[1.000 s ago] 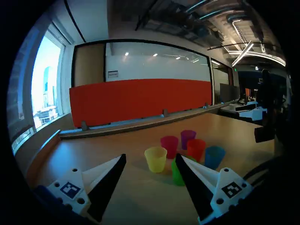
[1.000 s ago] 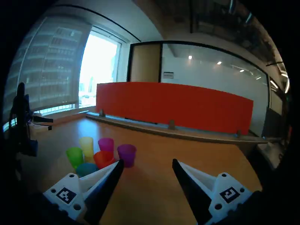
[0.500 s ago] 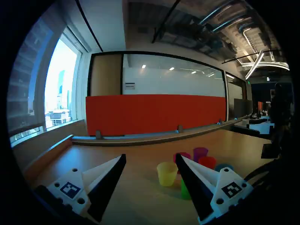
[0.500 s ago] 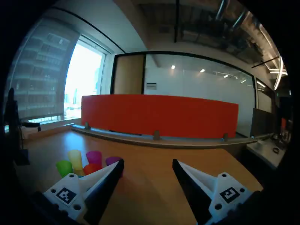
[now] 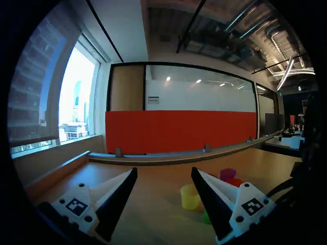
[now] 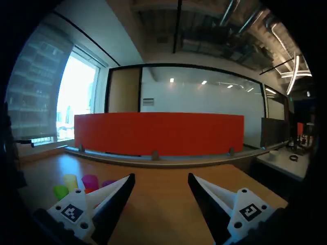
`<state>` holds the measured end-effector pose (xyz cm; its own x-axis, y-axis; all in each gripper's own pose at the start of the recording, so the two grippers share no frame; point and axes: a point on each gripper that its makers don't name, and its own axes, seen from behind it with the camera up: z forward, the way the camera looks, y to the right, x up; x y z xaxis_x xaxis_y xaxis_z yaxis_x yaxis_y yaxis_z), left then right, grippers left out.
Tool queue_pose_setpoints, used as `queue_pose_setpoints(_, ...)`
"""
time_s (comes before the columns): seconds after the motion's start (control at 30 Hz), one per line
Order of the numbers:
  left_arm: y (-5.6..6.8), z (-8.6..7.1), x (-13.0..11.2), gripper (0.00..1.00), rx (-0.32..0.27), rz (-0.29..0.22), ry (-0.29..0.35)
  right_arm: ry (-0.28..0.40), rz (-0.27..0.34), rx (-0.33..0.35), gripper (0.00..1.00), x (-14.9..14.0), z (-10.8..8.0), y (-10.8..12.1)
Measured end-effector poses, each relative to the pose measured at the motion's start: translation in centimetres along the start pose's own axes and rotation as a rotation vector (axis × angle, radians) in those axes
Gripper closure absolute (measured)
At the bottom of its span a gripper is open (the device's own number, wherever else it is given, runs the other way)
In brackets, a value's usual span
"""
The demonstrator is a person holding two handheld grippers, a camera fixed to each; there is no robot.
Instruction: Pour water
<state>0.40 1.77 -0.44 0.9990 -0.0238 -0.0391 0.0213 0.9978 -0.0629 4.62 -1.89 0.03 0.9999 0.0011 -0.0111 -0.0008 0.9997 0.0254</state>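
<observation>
Wooden worktop [image 5: 159, 204] carries a yellow cup [image 5: 190, 197], perhaps touching a green cup [image 5: 206, 219]; we hold left gripper [image 5: 163, 169] and right gripper [image 6: 160, 174] wide, empty.

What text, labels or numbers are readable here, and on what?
Wall sign on the glass partition: too small to read.
Square markers on the left tool and right tool: black-and-white patterns, no letters.
No readable text.

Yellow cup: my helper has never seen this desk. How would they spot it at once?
Find the long red partition behind the wooden table. On the table before it huddle coloured plastic cups. The yellow cup is the only yellow one, on the window side next to the green cup.
</observation>
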Motion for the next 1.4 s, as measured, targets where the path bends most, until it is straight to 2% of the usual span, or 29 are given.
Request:
queue_pose_setpoints(0.27, -0.3, -0.6, 0.4, 0.02, 0.026, 0.029, 0.015, 0.007, -0.022, -0.034, 0.0, 0.0, -0.2, 0.5)
queue_pose_setpoints(0.63, -0.6, -1.2, 0.0, 0.02, 0.065, 0.019, 0.043, 0.01, 0.01, -0.053, 0.0, 0.5, -0.4, 0.5)
queue_pose_setpoints(0.87, -0.6, -1.3, -1.7, 0.02, 0.086, 0.009, 0.046, -0.023, 0.0, -0.08, 0.0, 0.0, -0.6, 1.4)
queue_pose_setpoints(1.1, -1.2, -1.2, -3.3, 0.02, 0.116, 0.016, 0.05, -0.031, 0.0, -0.108, 0.0, 0.2, -0.8, 2.0)
queue_pose_setpoints(1.4, -1.7, -1.0, -4.3, 0.02, 0.134, 0.008, 0.064, -0.052, -0.016, -0.124, 0.0, -0.3, -0.6, 1.7)
